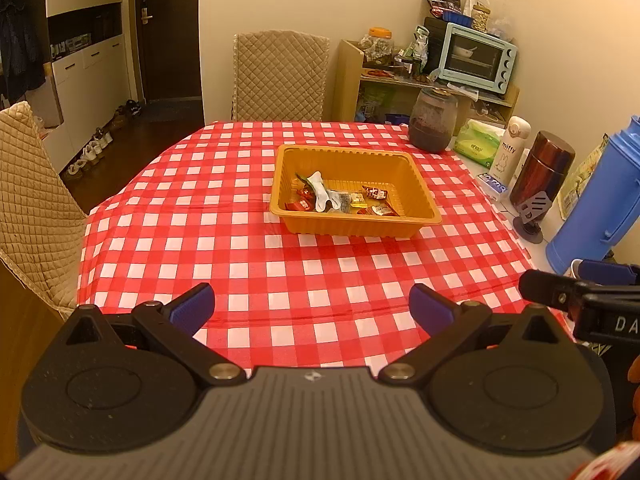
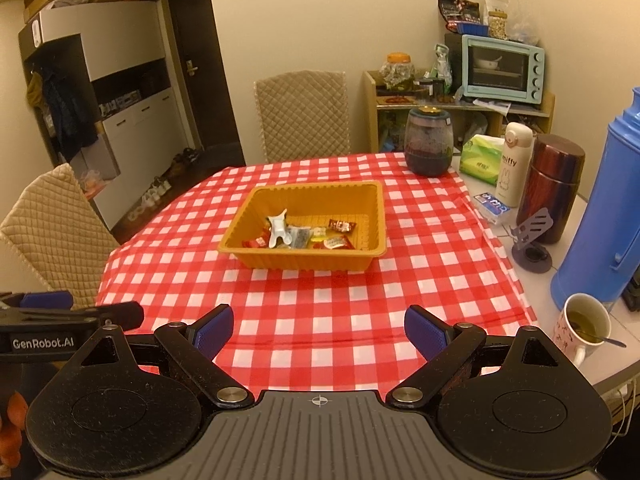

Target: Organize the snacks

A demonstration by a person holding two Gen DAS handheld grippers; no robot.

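Fingers [image 2: 212,334] apart beside "GenRobot.AI" left gripper [image 2: 60,322]; "miffy" bottle [image 2: 514,164] beyond.

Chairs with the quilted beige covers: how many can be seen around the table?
2. One chair stands at the far side of the table, behind the orange tray. The other chair stands at the left side. Others may be outside the view.

Snacks [image 1: 340,200] in tray [image 1: 420,184] — mid-table [image 1: 240,240]
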